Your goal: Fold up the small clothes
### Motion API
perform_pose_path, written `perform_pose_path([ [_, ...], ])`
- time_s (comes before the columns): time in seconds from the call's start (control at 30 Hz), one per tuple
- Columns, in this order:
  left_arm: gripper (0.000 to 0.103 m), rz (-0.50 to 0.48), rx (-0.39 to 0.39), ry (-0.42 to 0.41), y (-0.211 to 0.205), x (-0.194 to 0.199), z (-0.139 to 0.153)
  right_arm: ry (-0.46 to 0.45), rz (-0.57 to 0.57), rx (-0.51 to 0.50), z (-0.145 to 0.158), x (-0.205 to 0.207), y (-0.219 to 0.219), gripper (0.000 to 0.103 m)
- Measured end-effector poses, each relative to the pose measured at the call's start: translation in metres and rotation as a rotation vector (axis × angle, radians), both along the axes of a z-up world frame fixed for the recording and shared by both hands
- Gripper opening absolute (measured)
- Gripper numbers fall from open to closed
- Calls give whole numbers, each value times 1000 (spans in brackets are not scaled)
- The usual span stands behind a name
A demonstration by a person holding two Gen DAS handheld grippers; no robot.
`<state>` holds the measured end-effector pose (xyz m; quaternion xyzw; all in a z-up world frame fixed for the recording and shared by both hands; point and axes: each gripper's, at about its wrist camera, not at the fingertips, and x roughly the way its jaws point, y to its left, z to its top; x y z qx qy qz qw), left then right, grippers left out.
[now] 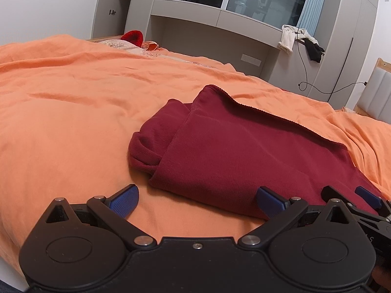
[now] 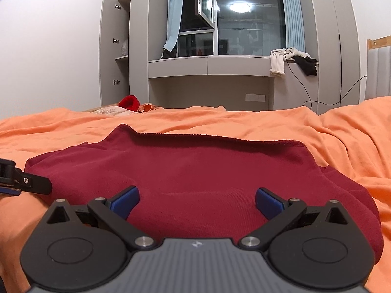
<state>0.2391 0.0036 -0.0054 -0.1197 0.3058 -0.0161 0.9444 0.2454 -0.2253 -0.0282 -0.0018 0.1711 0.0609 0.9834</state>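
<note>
The dark red garment (image 2: 195,171) lies partly folded on the orange bed cover (image 1: 61,97). Both the left hand-held gripper (image 1: 196,199) and the right hand-held gripper (image 2: 196,201) are released, holding nothing, at the garment's near edge. I would pinch both near corners together and keep the fold line straight.
</note>
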Motion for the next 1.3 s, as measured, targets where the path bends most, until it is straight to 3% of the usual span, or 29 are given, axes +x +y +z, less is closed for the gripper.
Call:
perform_pose_path([
  [0.63,102,-16,-13,5,0,0,2,13,6,19,-2,0,-2,103],
  [0.8,102,-85,-114,17,4,-5,7,11,7,21,-2,0,-1,103],
  [1.0,102,-215,-152,37,-9,-9,3,10,12,30,-3,1,-1,103],
  [1.3,102,-204,-98,55,-15,-4,-6,3,13,35,-5,1,0,103],
])
